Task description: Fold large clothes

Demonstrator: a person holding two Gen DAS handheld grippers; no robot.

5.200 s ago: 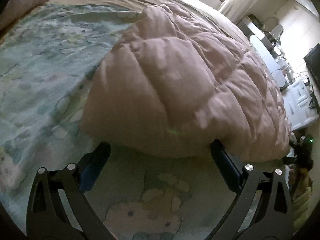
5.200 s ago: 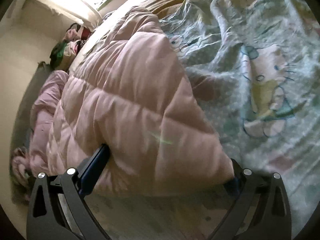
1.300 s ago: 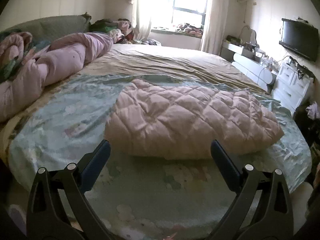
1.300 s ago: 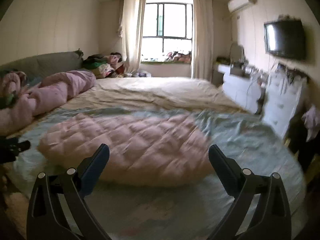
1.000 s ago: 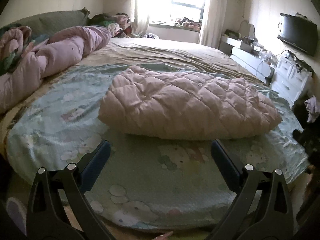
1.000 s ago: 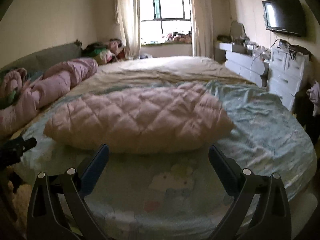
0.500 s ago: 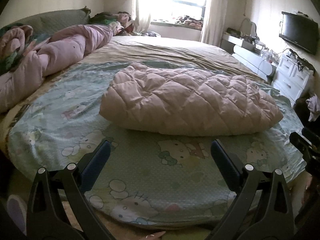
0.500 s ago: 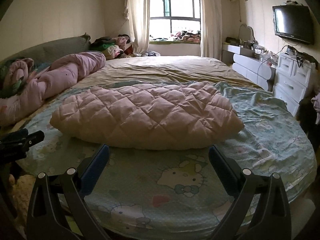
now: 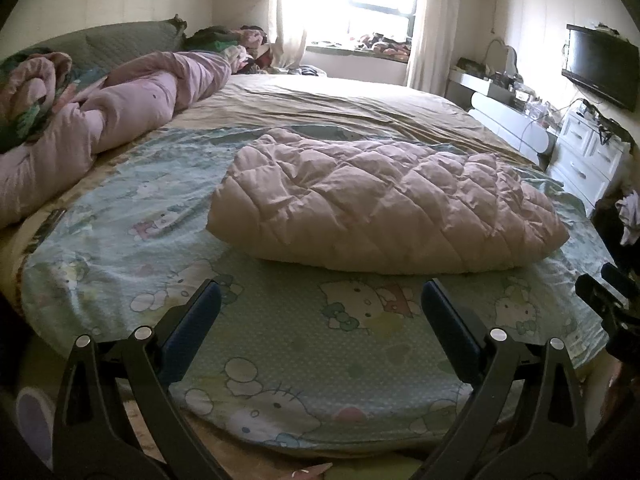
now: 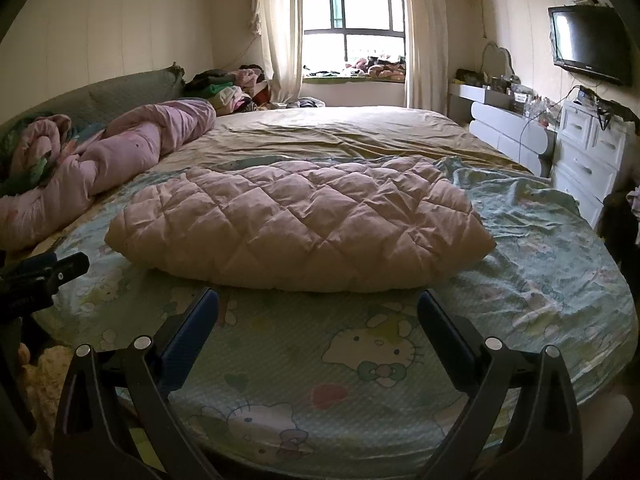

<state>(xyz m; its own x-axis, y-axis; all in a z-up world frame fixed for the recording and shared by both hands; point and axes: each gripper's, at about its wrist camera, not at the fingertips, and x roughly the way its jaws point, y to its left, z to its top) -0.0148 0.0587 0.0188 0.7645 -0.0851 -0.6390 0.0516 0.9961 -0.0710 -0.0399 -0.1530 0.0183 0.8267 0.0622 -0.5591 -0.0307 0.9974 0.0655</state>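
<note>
A folded pink quilted coat (image 9: 384, 208) lies on a cartoon-print sheet (image 9: 280, 344) near the foot of a large bed, with both grippers held back from it, empty.

The left gripper (image 9: 320, 304) and right gripper (image 10: 318, 308) each have jaws spread wide, holding nothing, short of the coat's near edge. The coat looks puffy, light and soft, likely slippery, so it should sag and spring back; its corners or near folded edge seem the best places to pinch. A rumpled pink duvet (image 10: 120, 148) lies well apart on the left, and white drawers (image 10: 588, 160) stand right of the bed. Nothing lies between grippers and coat.
</note>
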